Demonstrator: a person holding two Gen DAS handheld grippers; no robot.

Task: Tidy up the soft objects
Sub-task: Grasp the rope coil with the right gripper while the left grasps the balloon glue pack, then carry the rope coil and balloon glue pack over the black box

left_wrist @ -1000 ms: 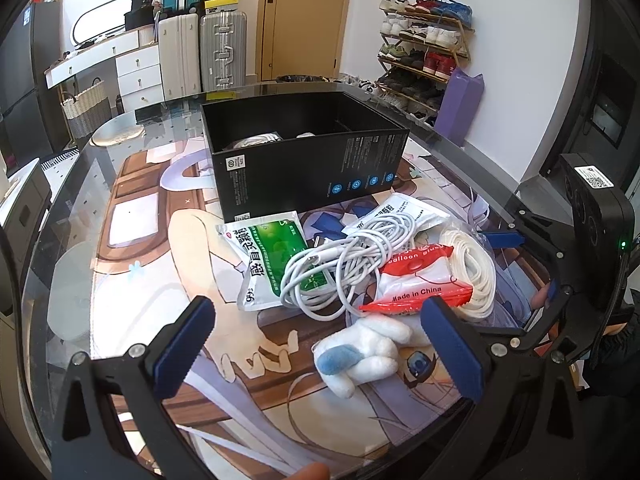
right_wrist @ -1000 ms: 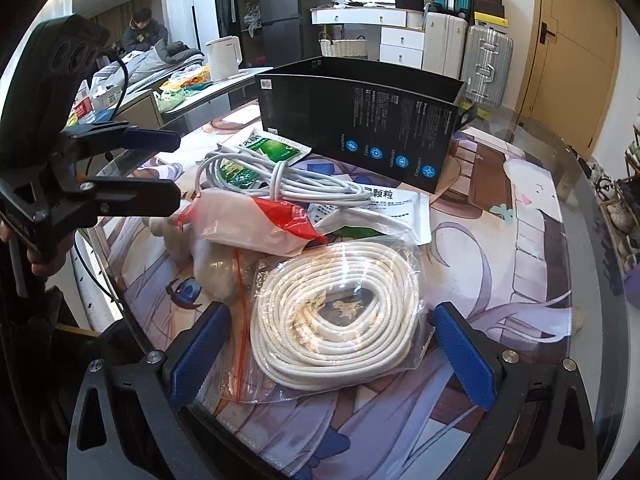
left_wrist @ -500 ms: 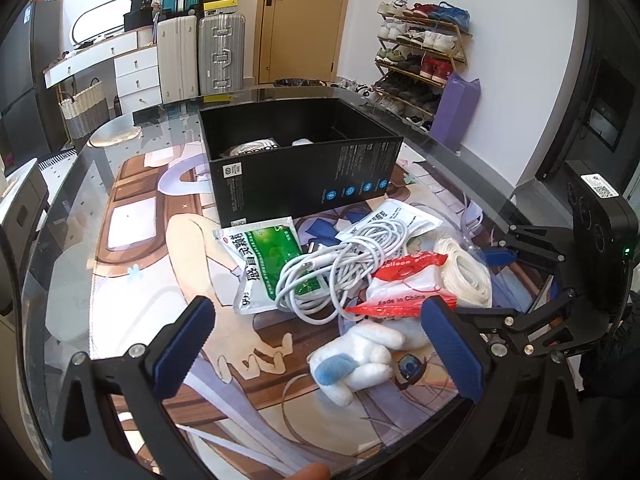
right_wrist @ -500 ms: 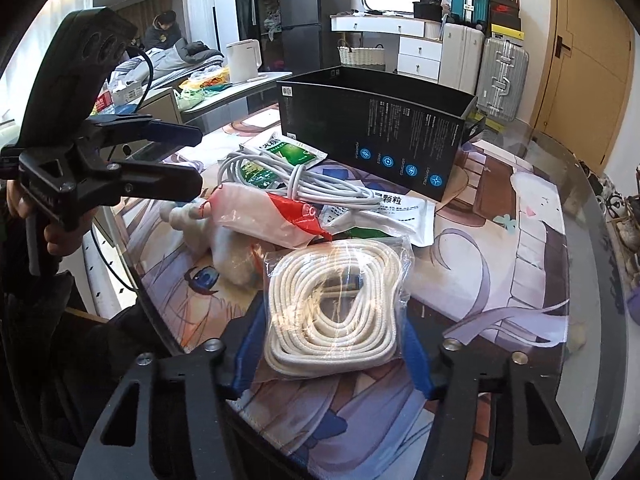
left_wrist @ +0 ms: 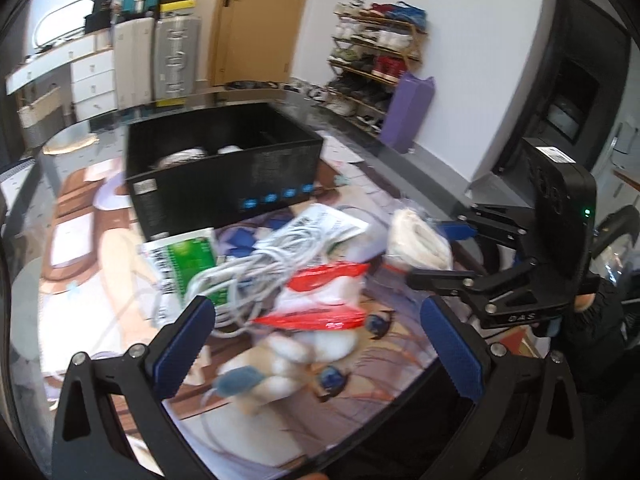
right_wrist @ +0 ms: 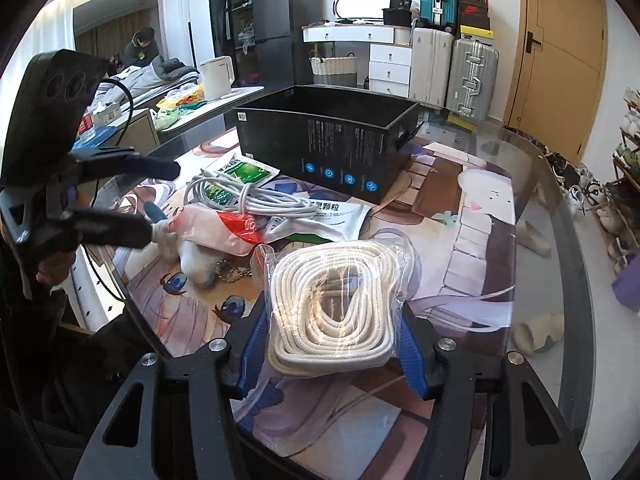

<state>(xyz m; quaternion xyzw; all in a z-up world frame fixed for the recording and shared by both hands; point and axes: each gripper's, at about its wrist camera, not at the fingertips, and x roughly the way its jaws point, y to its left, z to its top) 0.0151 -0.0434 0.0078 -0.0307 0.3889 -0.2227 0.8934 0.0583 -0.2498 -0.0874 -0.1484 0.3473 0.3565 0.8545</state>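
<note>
My right gripper [right_wrist: 330, 344] is shut on a clear bag of coiled white rope [right_wrist: 332, 300] and holds it lifted above the table; it also shows in the left wrist view [left_wrist: 418, 240]. My left gripper [left_wrist: 318, 344] is open just above a white plush toy with blue ears [left_wrist: 288, 360], which also shows in the right wrist view [right_wrist: 192, 256]. A red and white packet [left_wrist: 324, 300] lies on the plush. A coiled white cable [left_wrist: 256, 268], a green sachet [left_wrist: 184, 256] and a white sachet [right_wrist: 320, 220] lie by the open black box [left_wrist: 224, 172].
The table [right_wrist: 492, 208] has a glass top over a cartoon print, with its rounded edge near both grippers. Something white lies inside the black box [right_wrist: 328, 140]. Suitcases [right_wrist: 472, 76] and a shoe rack [left_wrist: 372, 64] stand beyond the table.
My right gripper has shut on the rope bag and lifted it off the pile. My left gripper has moved forward and down toward the plush toy.
</note>
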